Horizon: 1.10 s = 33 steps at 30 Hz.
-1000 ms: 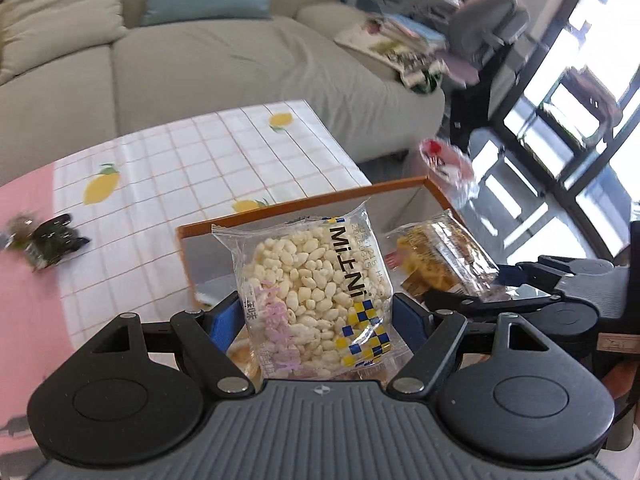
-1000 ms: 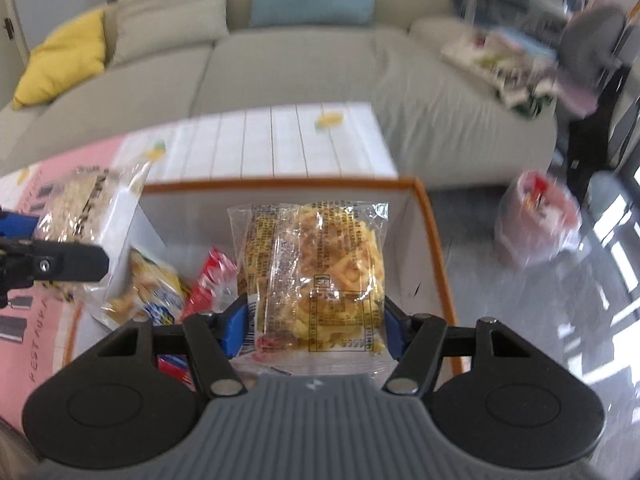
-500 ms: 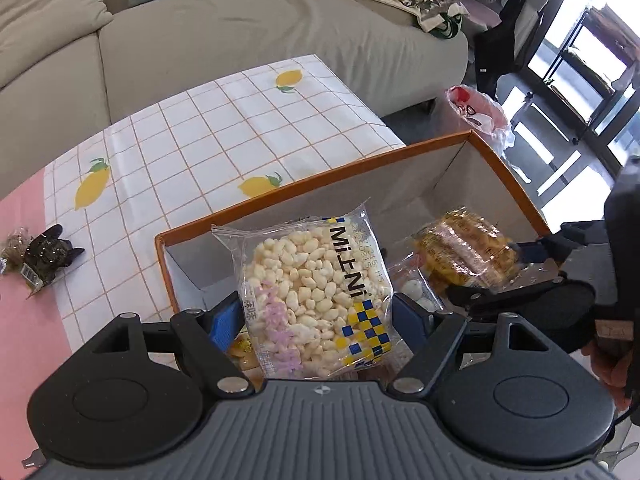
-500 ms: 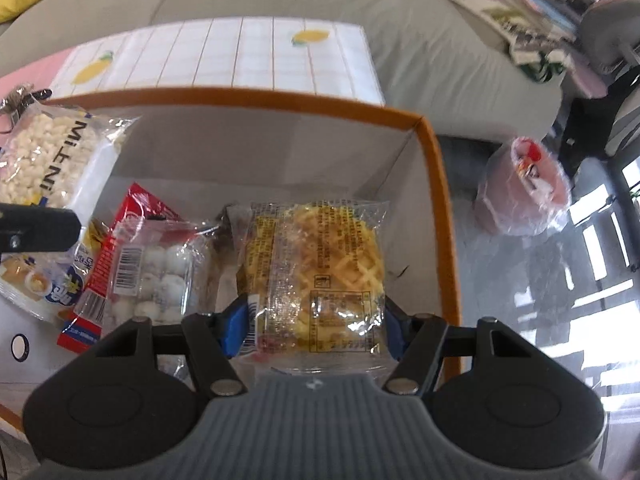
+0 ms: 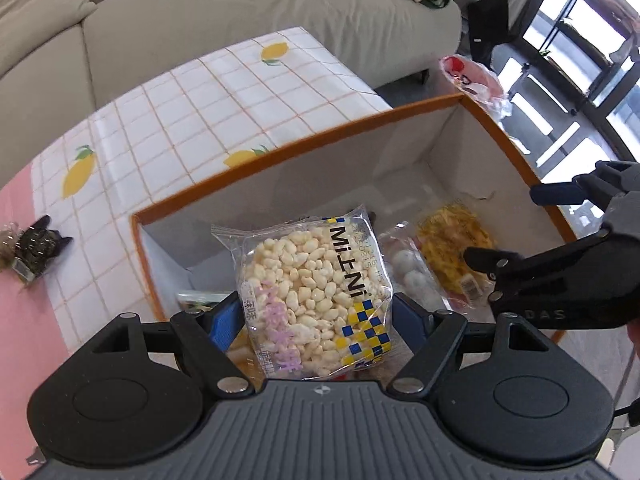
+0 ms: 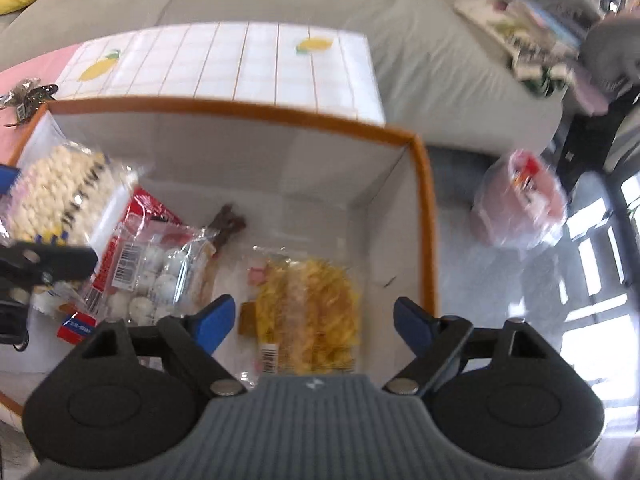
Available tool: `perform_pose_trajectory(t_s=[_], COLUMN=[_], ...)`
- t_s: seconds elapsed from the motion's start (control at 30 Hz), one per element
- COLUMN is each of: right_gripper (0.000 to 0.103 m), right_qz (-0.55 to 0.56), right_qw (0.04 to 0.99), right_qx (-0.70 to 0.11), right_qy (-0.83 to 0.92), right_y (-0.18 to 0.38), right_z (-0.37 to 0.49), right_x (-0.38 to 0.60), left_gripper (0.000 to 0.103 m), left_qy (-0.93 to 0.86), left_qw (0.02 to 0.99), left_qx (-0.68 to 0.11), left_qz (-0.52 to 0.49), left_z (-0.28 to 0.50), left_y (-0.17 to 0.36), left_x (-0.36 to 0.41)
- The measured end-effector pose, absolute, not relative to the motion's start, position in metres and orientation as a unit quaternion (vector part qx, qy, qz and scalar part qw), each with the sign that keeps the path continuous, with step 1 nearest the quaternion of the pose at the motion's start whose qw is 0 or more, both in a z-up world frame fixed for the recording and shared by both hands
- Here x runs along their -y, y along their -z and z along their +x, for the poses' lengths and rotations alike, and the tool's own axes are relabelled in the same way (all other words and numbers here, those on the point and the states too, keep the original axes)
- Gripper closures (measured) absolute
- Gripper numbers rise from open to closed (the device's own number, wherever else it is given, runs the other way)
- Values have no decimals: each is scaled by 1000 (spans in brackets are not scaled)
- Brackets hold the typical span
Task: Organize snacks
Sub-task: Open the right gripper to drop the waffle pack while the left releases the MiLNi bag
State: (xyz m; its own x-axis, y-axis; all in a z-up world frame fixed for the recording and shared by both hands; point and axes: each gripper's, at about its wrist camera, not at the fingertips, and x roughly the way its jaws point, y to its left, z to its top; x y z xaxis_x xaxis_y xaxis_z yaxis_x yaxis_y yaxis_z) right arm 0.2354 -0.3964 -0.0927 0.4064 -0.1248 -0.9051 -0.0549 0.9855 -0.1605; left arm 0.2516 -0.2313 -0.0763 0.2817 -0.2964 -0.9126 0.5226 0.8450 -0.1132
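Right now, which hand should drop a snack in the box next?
Left. Its hand-held gripper grips the puffed rice bag above the box. The right hand-held gripper is opening, and its yellow waffle pack already lies in the box.

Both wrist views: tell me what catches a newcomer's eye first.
The puffed-rice pack, clamped in the left gripper above the orange-rimmed box. Next, the yellow waffle pack lying on the box floor between the right gripper's opening jaws, apart from both pads.
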Motion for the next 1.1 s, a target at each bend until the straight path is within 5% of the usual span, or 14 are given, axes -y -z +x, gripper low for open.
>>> perform_pose_trajectory(t_s=[0.23, 0.4, 0.53, 0.7, 0.9, 0.97, 1.1], right_gripper=[29, 45, 44, 25, 22, 31, 70], right_qz=[-56, -42, 26, 82, 37, 24, 29], right_qw=[844, 841, 839, 839, 839, 838, 834], right_qx=[-533, -540, -542, -534, -538, -539, -546], right_qy=[9, 11, -24, -70, -77, -78, -70], right_y=[74, 74, 72, 71, 84, 90, 96], right_z=[213, 209, 204, 207, 217, 221, 222], right_x=[404, 410, 414, 397, 351, 344, 346], left_gripper=[13, 13, 13, 13, 13, 13, 13], left_qy=[290, 294, 263, 243, 237, 240, 250], left_qw=[766, 767, 795, 810, 814, 812, 808], left_qx=[-572, -570, -544, -527, -522, -523, -525], left_qz=[36, 24, 58, 82, 91, 91, 98], left_z=[248, 247, 254, 259, 254, 253, 253], left_y=[85, 85, 70, 59, 58, 58, 61], left_x=[239, 243, 233, 218, 208, 206, 209])
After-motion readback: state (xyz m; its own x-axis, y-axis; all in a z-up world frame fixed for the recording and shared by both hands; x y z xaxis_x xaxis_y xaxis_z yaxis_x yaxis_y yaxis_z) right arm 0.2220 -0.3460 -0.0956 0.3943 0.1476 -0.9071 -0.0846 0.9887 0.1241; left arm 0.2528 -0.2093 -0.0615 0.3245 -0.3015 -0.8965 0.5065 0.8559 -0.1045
